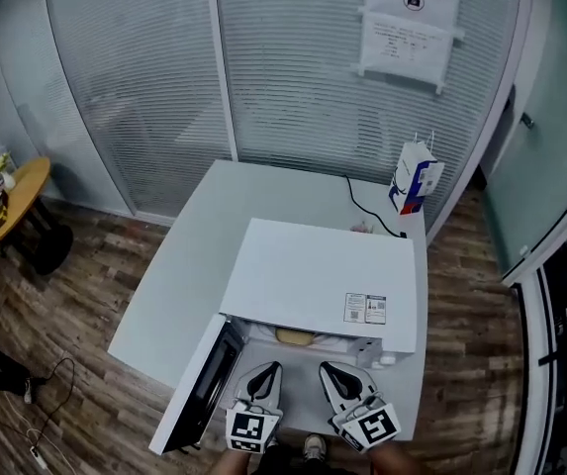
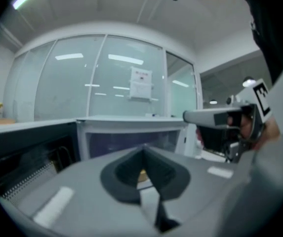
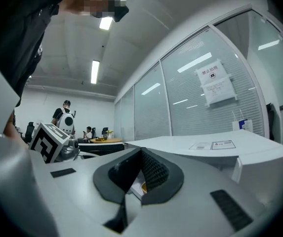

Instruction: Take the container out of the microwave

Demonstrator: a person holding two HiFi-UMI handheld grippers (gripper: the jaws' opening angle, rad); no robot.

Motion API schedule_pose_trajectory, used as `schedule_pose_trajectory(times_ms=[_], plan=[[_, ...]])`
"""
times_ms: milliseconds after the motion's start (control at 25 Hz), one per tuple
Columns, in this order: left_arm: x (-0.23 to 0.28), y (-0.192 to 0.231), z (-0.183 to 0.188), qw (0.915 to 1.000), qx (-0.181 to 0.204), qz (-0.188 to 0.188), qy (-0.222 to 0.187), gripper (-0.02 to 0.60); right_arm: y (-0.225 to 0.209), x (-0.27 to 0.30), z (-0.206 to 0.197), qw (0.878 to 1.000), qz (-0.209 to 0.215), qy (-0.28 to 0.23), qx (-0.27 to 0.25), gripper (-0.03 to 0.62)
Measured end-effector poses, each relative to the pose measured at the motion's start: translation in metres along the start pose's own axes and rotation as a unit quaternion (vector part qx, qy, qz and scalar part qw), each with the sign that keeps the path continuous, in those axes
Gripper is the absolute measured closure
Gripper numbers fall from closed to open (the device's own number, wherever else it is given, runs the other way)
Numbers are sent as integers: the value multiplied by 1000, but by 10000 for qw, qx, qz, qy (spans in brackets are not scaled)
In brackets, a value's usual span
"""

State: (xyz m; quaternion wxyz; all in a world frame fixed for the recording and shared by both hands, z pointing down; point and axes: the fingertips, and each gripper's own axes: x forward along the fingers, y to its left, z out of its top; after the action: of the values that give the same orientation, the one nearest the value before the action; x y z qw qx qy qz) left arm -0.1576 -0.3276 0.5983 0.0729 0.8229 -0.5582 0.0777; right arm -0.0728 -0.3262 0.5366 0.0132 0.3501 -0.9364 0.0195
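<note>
One tan, rounded container [image 1: 296, 336] sits inside the boxy white microwave [image 1: 313, 280], just behind its front opening. The dark-glassed door [image 1: 199, 384] is swung wide to the left. Both grippers hover just before the opening, apart from the container. The left gripper [image 1: 272, 368] and the right gripper [image 1: 329, 369] each have their black textured pads closed tip to tip, holding nothing. The microwave stands on a smooth white table [image 1: 189, 255], with a blue-and-white paper bag [image 1: 415, 178] at the far corner.
</note>
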Motion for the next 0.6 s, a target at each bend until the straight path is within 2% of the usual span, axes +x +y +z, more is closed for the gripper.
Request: schedule_pose_trajectory(times_ms=[240, 400, 600], plan=[[19, 2, -27, 9997, -196, -14, 147, 574, -14, -4, -30, 9994, -214, 232, 131, 595], [33, 2, -42, 9993, -276, -68, 256, 428, -23, -5, -49, 9982, -397, 418, 167, 595], [55, 13, -59, 9988, -220, 126, 418, 253, -33, -2, -66, 9964, -614, 555, 199, 595]])
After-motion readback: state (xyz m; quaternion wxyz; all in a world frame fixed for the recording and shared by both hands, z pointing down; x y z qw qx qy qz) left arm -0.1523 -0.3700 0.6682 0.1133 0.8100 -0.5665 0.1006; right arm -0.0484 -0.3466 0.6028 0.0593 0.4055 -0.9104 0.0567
